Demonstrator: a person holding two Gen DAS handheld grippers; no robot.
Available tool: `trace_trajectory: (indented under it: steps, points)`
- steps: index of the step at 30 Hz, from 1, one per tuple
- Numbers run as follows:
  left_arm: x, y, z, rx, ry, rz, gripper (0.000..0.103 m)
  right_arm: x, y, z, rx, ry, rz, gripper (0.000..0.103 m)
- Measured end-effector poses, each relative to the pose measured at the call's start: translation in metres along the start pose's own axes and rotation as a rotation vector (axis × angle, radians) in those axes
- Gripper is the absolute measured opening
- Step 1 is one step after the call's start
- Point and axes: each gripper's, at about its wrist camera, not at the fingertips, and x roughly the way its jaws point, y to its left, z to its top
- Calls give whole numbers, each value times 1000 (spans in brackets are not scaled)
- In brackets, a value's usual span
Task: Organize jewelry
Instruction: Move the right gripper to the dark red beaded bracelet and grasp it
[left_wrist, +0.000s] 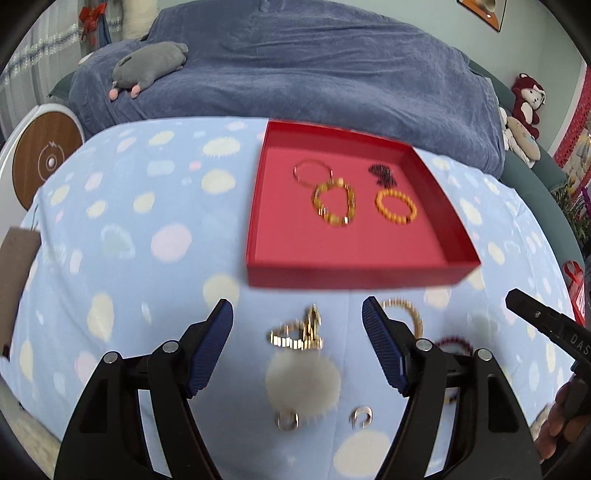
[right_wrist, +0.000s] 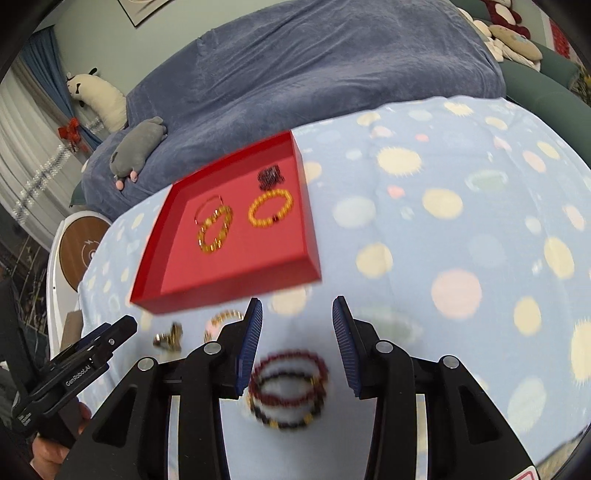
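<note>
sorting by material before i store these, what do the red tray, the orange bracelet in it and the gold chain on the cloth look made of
Red tray: probably stiff card, matte, with thin flat walls and crisp folded corners.
Orange bracelet: a ring of round, opaque, glossy beads; plastic, resin or stone, the look leaves it open.
Gold chain: seemingly metal, with shiny, light-catching links; blur hides detail.

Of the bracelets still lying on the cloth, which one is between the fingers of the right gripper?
The dark red bead bracelet, coiled in loops. It lies between the open right gripper, untouched. The gold chain bracelets lie further left, near the red tray.
</note>
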Motion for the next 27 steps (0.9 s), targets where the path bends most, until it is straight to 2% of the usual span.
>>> trace_trajectory:
  steps: [8,14,21,27]
  points:
    - [-8,6,-47,-31,59,-14,69,-13,-4,-59,0,58,-19,39]
    - [-8,-5,-61,-21,75,-23,69,-13,4,-80,-39,81,-27,39]
    - [-7,-17,-64,18,72,-4,70,-3,5,-71,-38,79,-25,39]
    - [-2,-13,-64,-3,86,-4,70,17,0,-53,-26,84,-46,39]
